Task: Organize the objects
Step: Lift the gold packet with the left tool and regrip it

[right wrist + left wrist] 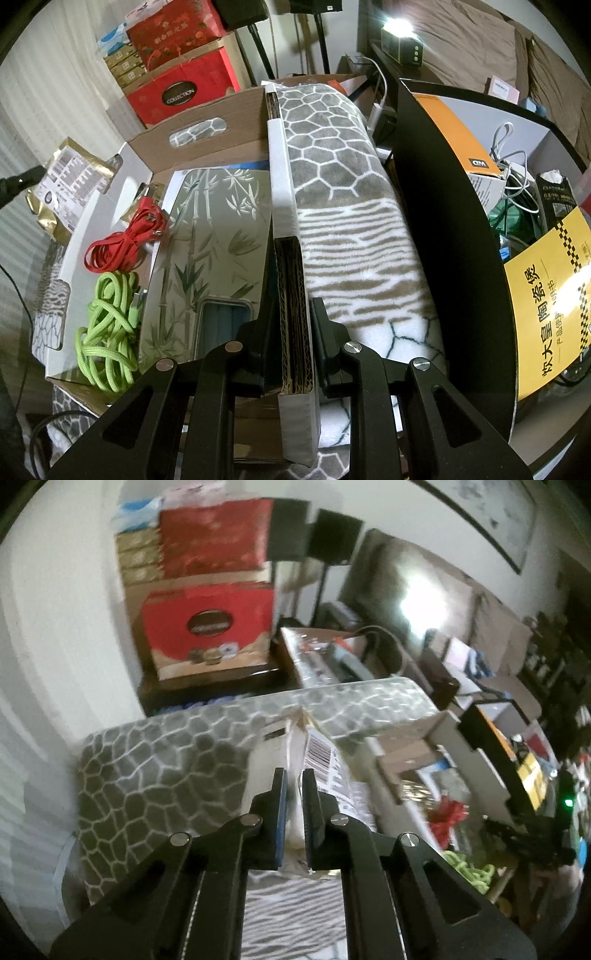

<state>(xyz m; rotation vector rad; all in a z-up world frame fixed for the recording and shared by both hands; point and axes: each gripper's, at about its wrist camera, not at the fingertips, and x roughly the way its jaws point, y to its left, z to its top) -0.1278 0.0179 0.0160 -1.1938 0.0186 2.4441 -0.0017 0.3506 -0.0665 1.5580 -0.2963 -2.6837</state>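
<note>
left gripper [293, 775]: jaws nearly closed, pinching a white-and-gold packet [321, 771] with a barcode label; packet sticks out past the fingertips toward 12 o'clock, lifted over the patterned blanket [155, 775].
right gripper [291, 306]: clamped on the cardboard box wall [290, 280], one finger each side, wall edge running toward 12 o'clock.
cardboard box [207, 136]: open, at 10–11 o'clock of the right gripper; holds a bamboo-print pack [210, 236], a red cable [125, 236] and a green cord [107, 332].
red cable: at 12 o'clock of the green cord, just beside it.
packet in right wrist view [68, 184]: at 9–10 o'clock, outside the box's far-left edge.
black bin [443, 221]: at 3 o'clock of the blanket, holds booklets and white cables.
red gift boxes [210, 620]: stacked at 11–12 o'clock, against the wall.
</note>
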